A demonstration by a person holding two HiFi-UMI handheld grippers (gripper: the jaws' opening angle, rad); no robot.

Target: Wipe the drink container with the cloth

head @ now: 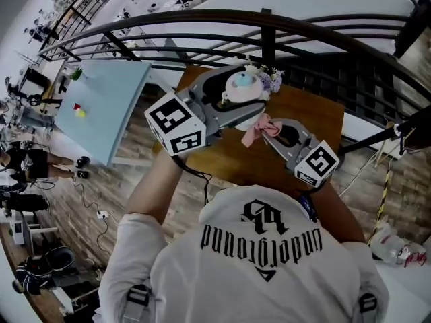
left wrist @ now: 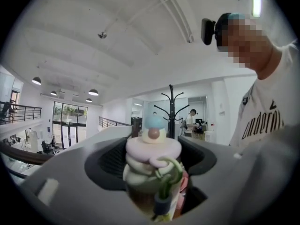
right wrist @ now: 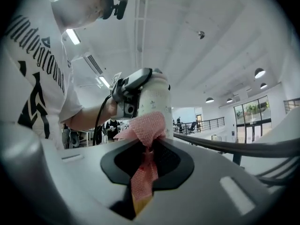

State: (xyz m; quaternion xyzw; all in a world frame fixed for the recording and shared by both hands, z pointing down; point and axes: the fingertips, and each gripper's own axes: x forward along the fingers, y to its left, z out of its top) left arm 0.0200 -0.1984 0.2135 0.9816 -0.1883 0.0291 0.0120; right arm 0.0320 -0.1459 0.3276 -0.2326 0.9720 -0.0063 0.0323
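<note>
Cloth (head: 256,129) meets drink container (head: 240,86) above a wooden table (head: 316,113) beside a dark railing (head: 202,19). Our left gripper (left wrist: 152,165) is clamped on the container, its jaws pressed to either side of the body below the pastel swirl lid, holding it up over the far side of the table. Our right gripper (right wrist: 147,163), just to the right and nearer, has its jaws pinched together on the pink cloth, whose bunched end touches the container's pale side wall. We judge the wiping to be under way. To do it well, we would hold the left grip firm and steady so the container neither tilts nor slips. We would press the bunched end lightly against the wall and draw it along in long strokes. Since the left jaws cover two sides, we would then turn the container to bring fresh faces round. The decorated lid and the green loop hanging from it look delicate, so we would steer the cloth clear of snagging them.
</note>
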